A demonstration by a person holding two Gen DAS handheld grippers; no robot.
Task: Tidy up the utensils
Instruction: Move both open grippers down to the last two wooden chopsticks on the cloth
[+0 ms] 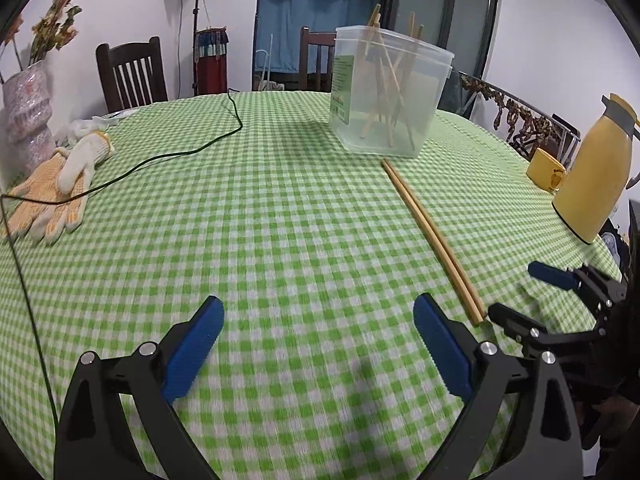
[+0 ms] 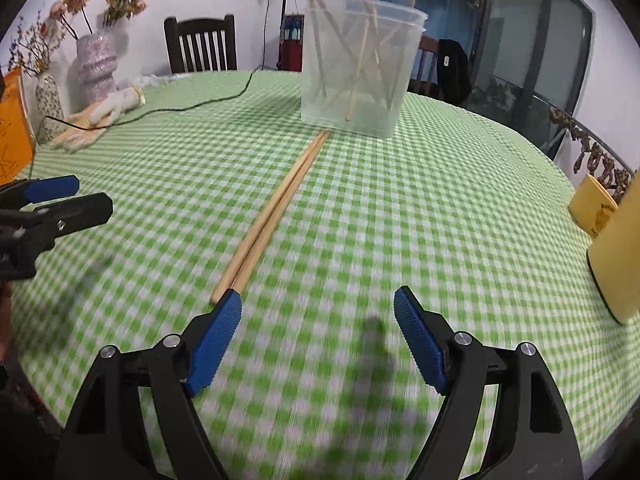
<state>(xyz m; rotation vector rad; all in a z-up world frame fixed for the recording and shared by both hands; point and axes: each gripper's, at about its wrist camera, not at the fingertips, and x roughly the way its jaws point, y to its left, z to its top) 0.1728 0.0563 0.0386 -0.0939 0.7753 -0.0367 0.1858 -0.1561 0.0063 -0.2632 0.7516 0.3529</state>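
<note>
most of the sorting looks done already: a clear plastic tub (image 1: 390, 92) stands upright toward the far side of the round table (image 1: 280, 208) with its green checked cloth, and a good handful of wooden chopsticks (image 1: 384, 80) lean criss-cross inside it, their tops poking above the rim. what is left, as far as these views show, is one pair of chopsticks (image 2: 276, 208) lying flat on the cloth, side by side and touching along their length, with the far tips just in front of the tub's base and the near ends pointing back toward the person. the right gripper (image 2: 318, 340) has its jaws spread wide with nothing between them; its left blue pad sits just at the near ends of the pair, so close that i cannot tell whether it touches them, and the sticks lie outside the gap rather than in it. the left gripper (image 1: 318, 344) is also wide apart and empty, hovering over bare cloth with the pair off to its right. so the remaining job is likely to gather that last pair and stand it in the tub with the others. off to the sides, apart from the work, are some work gloves (image 1: 60, 192) with a dark cable (image 1: 168, 156) running past them, a yellow jug (image 1: 596, 176) and a yellow mug (image 1: 546, 170) at the right edge.
</note>
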